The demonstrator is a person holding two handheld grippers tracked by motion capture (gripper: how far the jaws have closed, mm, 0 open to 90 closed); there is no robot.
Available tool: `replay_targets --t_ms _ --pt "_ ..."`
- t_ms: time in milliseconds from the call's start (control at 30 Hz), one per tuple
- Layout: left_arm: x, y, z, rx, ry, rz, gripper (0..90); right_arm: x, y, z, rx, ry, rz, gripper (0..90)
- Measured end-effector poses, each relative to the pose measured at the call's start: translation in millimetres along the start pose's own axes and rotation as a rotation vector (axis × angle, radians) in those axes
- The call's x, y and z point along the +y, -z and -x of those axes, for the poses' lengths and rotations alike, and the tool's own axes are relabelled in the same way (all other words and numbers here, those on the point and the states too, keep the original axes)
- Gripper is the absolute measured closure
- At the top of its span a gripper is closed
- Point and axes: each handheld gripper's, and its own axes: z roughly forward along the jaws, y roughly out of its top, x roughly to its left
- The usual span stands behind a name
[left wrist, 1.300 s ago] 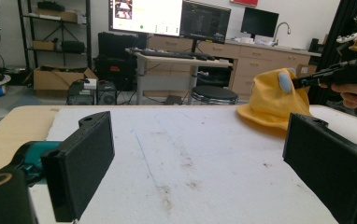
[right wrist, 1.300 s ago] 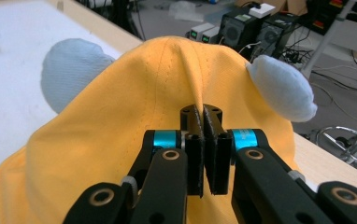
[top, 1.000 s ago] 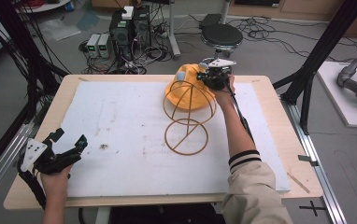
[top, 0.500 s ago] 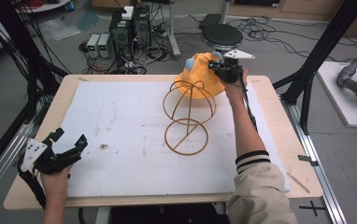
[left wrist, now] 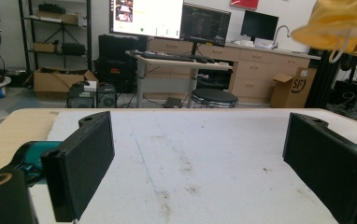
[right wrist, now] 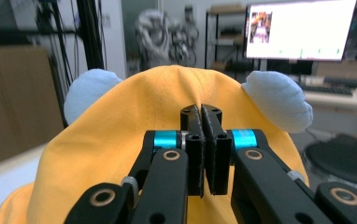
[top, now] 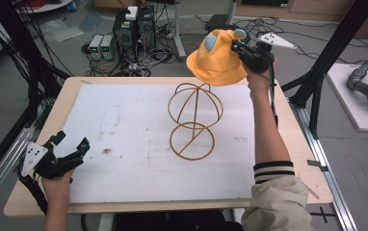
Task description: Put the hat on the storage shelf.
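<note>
Hat (top: 216, 61) — orange, blue ears — pinched by right hand-held gripper (top: 243, 49); left (top: 71, 150) released.

high view overhead facing forward, left gripper view low along table (left wrist: 204, 154), both catching hat (top: 218, 57)

Yellow hat (left wrist: 338, 25): I see it cut by the left gripper view's top and right edges. Monitor (right wrist: 300, 30) behind it in right gripper view: blurred, screen content unreadable to me.

wire stand (top: 194, 120) mid-table, left half open
</note>
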Motion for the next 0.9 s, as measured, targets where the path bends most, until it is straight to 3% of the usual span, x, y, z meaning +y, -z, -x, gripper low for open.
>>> replay_targets --t_ms 167,300,433,533,567,767,900 --pt "1.0 0.2 -0.1 0.0 0.005 0.008 9.4 24.5 12.2 -9.2 0.009 0.015 0.044 88.8" --pt "1.3 -0.6 -1.3 0.003 0.01 0.012 9.4 44.3 28.2 -24.9 0.066 0.028 0.106 88.7" --pt "1.6 -1.2 -1.2 0.003 0.011 0.014 9.4 52.2 38.8 -36.8 0.105 0.026 0.125 88.7" --pt "2.0 -2.3 -0.7 0.001 0.012 0.017 9.4 61.0 52.0 -54.9 0.155 0.034 0.134 88.7" --pt "2.2 -2.6 -0.5 -0.001 0.013 0.018 9.4 63.4 55.9 -61.5 0.168 0.057 0.14 88.7" --pt "4.1 -3.4 -0.1 -0.003 0.016 0.028 9.4 56.7 67.8 -90.1 0.214 0.119 0.109 88.7" --pt "4.2 -3.8 -0.3 -0.005 0.019 0.028 9.4 43.2 66.9 -97.5 0.225 0.117 0.074 88.7"
